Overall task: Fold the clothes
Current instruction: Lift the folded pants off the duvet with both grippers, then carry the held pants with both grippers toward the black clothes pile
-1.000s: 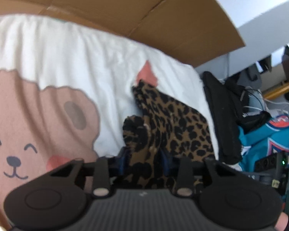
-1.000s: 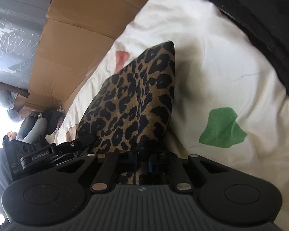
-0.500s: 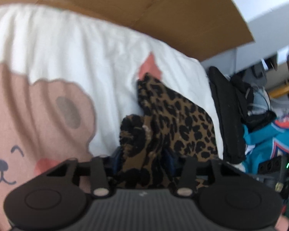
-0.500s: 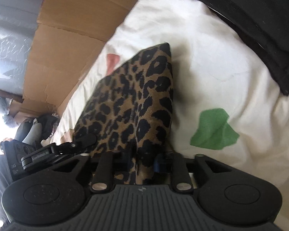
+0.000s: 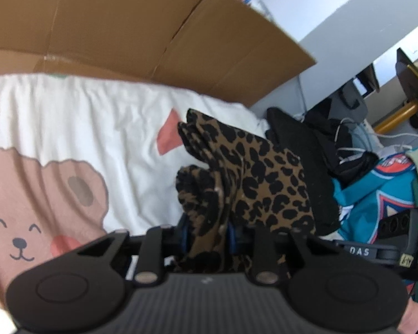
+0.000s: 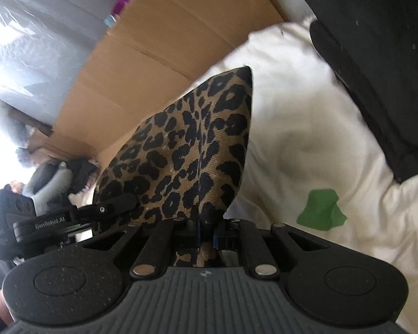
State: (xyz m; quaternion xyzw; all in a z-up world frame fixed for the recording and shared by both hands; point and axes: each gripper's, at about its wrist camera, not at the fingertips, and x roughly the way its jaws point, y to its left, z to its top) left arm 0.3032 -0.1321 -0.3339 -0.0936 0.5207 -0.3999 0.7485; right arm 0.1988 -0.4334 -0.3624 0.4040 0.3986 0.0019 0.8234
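A leopard-print garment [image 5: 264, 183] hangs lifted over a white bed sheet [image 5: 111, 128] printed with a bear. My left gripper [image 5: 206, 236] has a bunched fold of the garment between its pads, and its jaws are closing on it. In the right wrist view the same garment [image 6: 192, 144] rises as a taut peak from my right gripper [image 6: 206, 231], which is shut on a thin edge of it. The left gripper [image 6: 69, 217] shows at the left of that view, holding the other end.
Flattened cardboard [image 5: 125, 27] stands behind the bed. A black garment [image 5: 301, 150] lies at the sheet's right edge, with a teal jersey [image 5: 376, 194] and cables beyond it. The sheet [image 6: 306, 111] carries a green patch [image 6: 320, 208].
Both grippers have risen with the leopard garment, which now stands higher off the sheet. The left jaws have narrowed on the bunched fold.
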